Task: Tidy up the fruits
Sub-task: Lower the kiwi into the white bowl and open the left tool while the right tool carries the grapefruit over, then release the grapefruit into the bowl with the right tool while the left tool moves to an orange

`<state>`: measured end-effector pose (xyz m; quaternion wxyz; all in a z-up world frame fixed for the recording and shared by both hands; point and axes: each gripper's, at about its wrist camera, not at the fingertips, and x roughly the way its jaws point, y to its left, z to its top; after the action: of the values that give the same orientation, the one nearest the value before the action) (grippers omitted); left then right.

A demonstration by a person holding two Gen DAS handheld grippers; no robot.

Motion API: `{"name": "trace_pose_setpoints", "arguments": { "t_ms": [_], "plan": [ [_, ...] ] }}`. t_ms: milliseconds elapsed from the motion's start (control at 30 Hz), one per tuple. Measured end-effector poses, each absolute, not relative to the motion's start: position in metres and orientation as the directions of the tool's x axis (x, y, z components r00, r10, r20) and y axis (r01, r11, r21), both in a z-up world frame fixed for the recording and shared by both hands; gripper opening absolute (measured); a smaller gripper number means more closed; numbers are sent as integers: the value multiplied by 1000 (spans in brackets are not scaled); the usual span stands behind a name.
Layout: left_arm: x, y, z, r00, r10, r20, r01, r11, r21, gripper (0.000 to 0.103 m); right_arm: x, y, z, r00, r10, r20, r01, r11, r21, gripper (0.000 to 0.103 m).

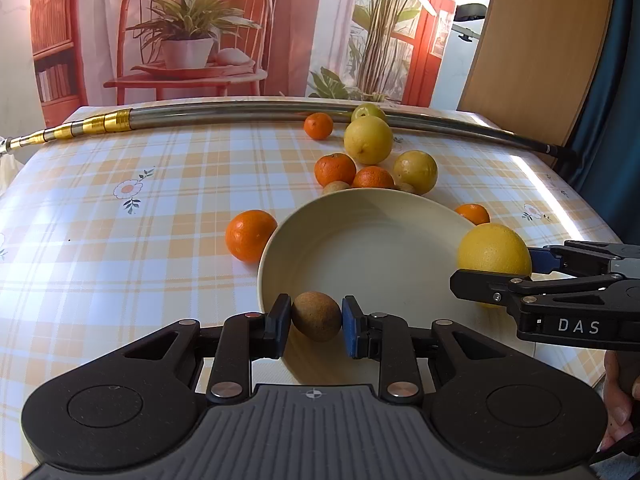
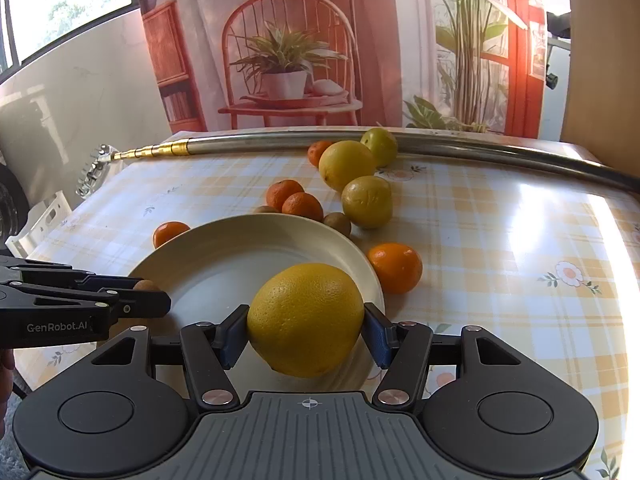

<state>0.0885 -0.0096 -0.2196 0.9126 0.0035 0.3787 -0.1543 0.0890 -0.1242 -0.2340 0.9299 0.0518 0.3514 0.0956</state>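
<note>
My left gripper point(image 1: 316, 317) clamps a brown fruit point(image 1: 316, 316) over the bowl's point(image 1: 360, 248) near rim; my right gripper point(image 2: 305, 330) clamps the big yellow citrus point(image 2: 306, 318) above its right edge.

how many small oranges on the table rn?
5: one left of the plate, one right of it, two behind its far rim, one by the metal pole. None visibly hidden.

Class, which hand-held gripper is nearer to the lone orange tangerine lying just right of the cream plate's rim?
Right. The right hand-held gripper, clamping the large yellow citrus over the plate, sits beside the tangerine. The left hand-held gripper is across the plate.
</note>
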Motion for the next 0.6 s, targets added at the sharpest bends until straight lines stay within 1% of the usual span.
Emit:
{"name": "trace_pose_setpoints", "arguments": {
  "t_ms": [100,233,367,467,600],
  "plan": [
    [88,-9,-219,671,-278,-688,281,953,-111,29,89,-124,-235,732,216,-646,-143,976,164,55],
    [86,-8,-218,675,-282,-682,281,953,-115,32,89,-121,-237,722,221,-656,-151,975,163,55],
    [84,-10,-216,682,-296,-668,294,948,-120,44,89,-118,-237,723,224,-653,-161,975,155,56],
    [83,-11,-215,691,-294,-661,298,948,-109,47,88,-119,-234,738,206,-642,-154,979,137,56],
    [83,-11,-214,696,-297,-654,297,948,-114,49,88,-123,-233,743,205,-637,-148,979,142,56]
  ]
}}
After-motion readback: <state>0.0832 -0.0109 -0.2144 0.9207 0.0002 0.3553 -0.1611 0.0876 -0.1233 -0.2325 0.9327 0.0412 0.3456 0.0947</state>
